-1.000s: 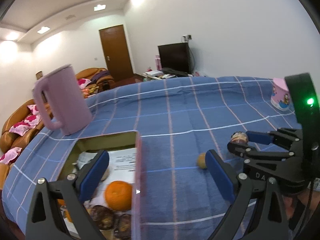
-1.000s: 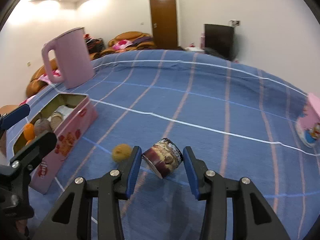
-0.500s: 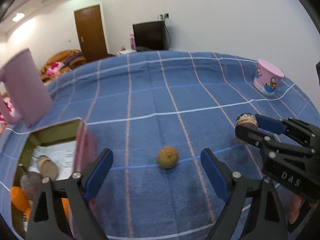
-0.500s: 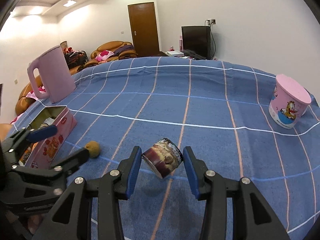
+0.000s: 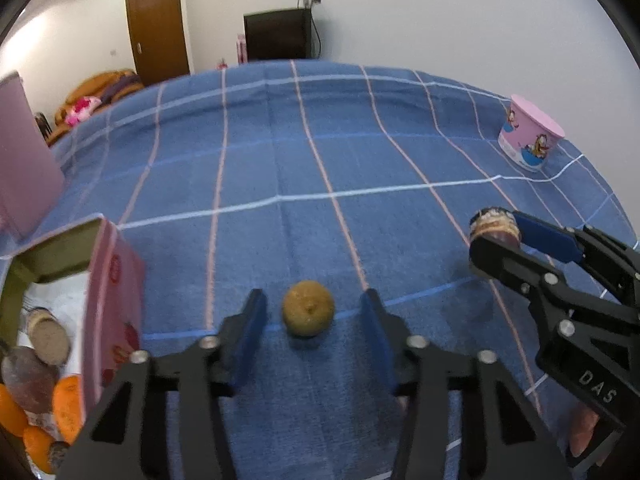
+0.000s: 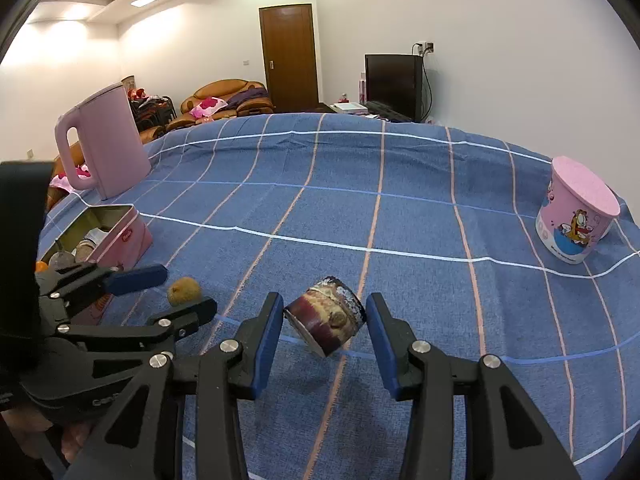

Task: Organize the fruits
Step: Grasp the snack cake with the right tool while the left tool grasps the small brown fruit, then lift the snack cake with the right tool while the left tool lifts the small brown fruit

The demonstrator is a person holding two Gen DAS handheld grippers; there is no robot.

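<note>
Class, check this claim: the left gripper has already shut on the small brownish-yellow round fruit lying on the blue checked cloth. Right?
Not quite. In the left wrist view the left gripper is open, its jaws either side of the small brownish-yellow round fruit with gaps showing. The fruit does lie on the blue checked cloth.

Left wrist view: the left gripper [image 5: 310, 320] has swung away from the pink tin [image 5: 114, 308], now at the frame's lower left, and narrowed around the brownish-yellow fruit [image 5: 308, 314], now at lower centre between its pads. Right wrist view: that gripper [image 6: 160, 292] has entered at lower left, flanking the fruit [image 6: 184, 291].
</note>
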